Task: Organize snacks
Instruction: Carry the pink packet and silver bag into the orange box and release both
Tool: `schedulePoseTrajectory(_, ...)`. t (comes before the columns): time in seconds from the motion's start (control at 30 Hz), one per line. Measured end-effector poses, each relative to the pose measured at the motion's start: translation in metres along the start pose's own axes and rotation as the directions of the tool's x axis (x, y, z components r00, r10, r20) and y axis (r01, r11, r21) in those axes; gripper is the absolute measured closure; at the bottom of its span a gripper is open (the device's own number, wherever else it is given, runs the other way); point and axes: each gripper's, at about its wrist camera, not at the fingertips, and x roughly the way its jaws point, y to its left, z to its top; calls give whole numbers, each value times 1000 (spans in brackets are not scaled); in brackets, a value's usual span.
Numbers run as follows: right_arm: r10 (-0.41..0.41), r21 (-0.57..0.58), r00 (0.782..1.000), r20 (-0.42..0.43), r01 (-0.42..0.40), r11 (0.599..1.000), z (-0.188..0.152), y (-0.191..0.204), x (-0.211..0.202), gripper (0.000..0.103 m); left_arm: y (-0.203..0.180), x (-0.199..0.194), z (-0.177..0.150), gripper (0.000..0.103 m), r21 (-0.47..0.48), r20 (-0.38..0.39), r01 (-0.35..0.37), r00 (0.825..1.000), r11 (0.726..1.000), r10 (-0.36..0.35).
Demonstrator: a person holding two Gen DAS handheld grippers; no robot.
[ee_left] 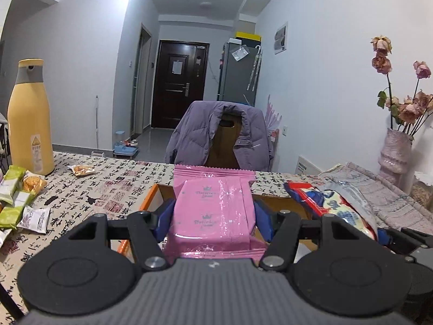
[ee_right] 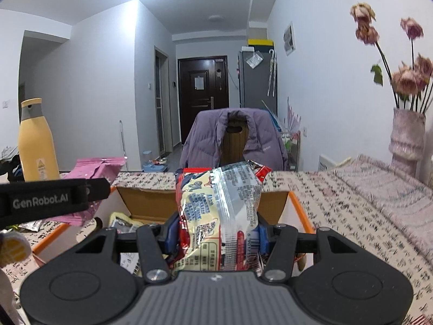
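**Left wrist view: two packets over the box, more snacks waiting**

Left wrist view shows the left gripper (ee_left: pixel 213 214) partly closed, its blue pads pressed on both sides of a pink snack packet (ee_left: pixel 216 205), held above the near edge of an orange-rimmed cardboard box (ee_left: pixel 151 192). In the right wrist view the right gripper (ee_right: pixel 217 233) is likewise partly closed, clamped on a red, cream and silver snack bag (ee_right: pixel 219 211) that hangs over the same box (ee_right: pixel 297 205).

By my reading the sorting is under way, not finished. At least one packet (ee_right: pixel 121 220) already lies inside the box, and the two held packets have yet to be dropped in. Several green packets (ee_left: pixel 12 189), a white sachet (ee_left: pixel 33 218) and wrapped biscuits (ee_left: pixel 81 169) lie loose on the patterned tablecloth (ee_left: pixel 113 178) to the left.

A tall yellow bottle (ee_left: pixel 28 119) stands near those loose snacks, so reaching for them calls for care. A vase of dried roses (ee_left: pixel 395 151) stands well off to the right, and a chair with a purple jacket (ee_left: pixel 219 135) sits behind the table. The two grippers are close together over the box and could crowd each other.
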Motion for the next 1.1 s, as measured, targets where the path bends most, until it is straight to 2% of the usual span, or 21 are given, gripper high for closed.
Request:
schedulePoseTrajectory(0.2,1,23,999,-39,0,1000,-7,-8,9,49,7,19,-9,40,-5,-56,-1,998,1000,0)
schedulePoseTrajectory(0.3,-13,22,998,-60,15,1000,-8,-11,12,37,9,23,-15,40,-1,-60,6,998,1000,-6)
schedulePoseTrajectory(0.33,-17,25,998,-63,19,1000,-8,-12,13,28,10,23,-16,40,-7,-66,12,998,1000,-12)
schedulePoseTrajectory(0.43,-30,32,998,-60,32,999,-8,-14,12,17,15,22,-18,26,-30,-52,23,998,999,-24)
schedulePoseTrajectory(0.53,-29,45,998,-60,31,998,-9,-17,12,0,17,20,-19,9,-35,-36,5,999,999,-6)
schedulePoseTrajectory(0.57,-28,52,998,-54,31,998,-9,-18,11,0,17,19,-18,0,-43,-32,0,999,999,-1)
schedulePoseTrajectory(1.1,-23,66,1000,3,22,998,-5,-22,-3,0,15,8,-5,0,-88,-2,-11,1000,996,11)
